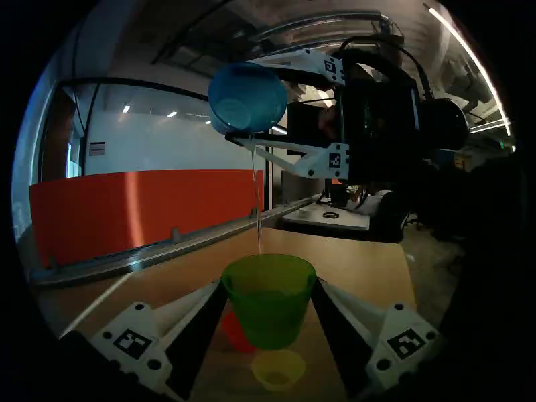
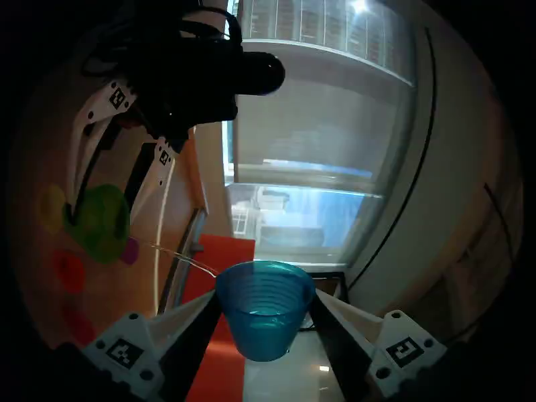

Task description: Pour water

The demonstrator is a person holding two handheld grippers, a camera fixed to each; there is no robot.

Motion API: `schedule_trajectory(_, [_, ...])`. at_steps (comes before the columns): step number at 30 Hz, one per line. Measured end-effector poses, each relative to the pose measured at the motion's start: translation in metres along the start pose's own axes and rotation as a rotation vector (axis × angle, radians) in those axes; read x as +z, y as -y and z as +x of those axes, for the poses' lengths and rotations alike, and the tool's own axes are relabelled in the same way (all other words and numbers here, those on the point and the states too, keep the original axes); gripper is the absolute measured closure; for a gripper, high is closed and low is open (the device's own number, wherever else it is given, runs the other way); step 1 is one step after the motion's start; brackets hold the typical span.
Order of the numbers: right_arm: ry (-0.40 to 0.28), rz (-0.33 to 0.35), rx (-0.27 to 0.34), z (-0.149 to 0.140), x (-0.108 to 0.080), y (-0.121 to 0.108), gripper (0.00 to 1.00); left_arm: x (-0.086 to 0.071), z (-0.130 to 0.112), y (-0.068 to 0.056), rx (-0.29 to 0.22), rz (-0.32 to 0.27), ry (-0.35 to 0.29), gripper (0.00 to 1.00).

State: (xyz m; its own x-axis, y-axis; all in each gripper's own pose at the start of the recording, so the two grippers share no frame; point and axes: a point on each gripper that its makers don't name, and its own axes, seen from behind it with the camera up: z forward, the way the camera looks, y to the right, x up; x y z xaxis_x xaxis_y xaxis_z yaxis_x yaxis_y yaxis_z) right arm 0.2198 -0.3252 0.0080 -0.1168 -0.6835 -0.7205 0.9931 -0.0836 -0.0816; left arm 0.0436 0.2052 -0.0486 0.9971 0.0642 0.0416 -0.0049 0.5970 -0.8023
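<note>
upper cup (image 1: 246, 97) tipped above lower cup (image 1: 269, 308), water stream (image 1: 256, 201) between them, table (image 1: 362, 261) beneath

Left gripper (image 1: 268, 289) and right gripper (image 2: 265, 298) each show white tapered fingers (image 1: 395, 328) with black inner faces, square black-and-white markers (image 1: 132, 342), a black housing (image 1: 378, 127) behind and looping dark cables (image 1: 395, 47).

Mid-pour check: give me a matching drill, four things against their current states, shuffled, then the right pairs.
Things:
1. blue cup
2. green cup
3. yellow cup
4. water

States:
a. on the table
b. tipped, in the right gripper
c. falling in a thin stream
d. upright, in the left gripper

Pairs: 1-b; 2-d; 3-a; 4-c.
</note>
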Motion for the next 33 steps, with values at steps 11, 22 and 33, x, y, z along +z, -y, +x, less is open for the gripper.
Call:
schedule_trajectory(11, [-0.005,-0.013,-0.042,0.0049,0.0001,-0.0059,0.1,0.0,0.0007,0.0024,-0.004,0.006,-0.003,0.14])
schedule_trajectory(22, [-0.01,-0.02,0.047,0.0065,-0.0009,-0.0064,0.1,-0.0001,0.004,0.0012,0.0,0.01,-0.007,0.14])
schedule_trajectory(33, [-0.007,-0.019,0.354,0.0005,-0.0069,-0.0024,0.1,-0.0022,0.0084,0.0001,0.011,0.015,-0.013,0.14])
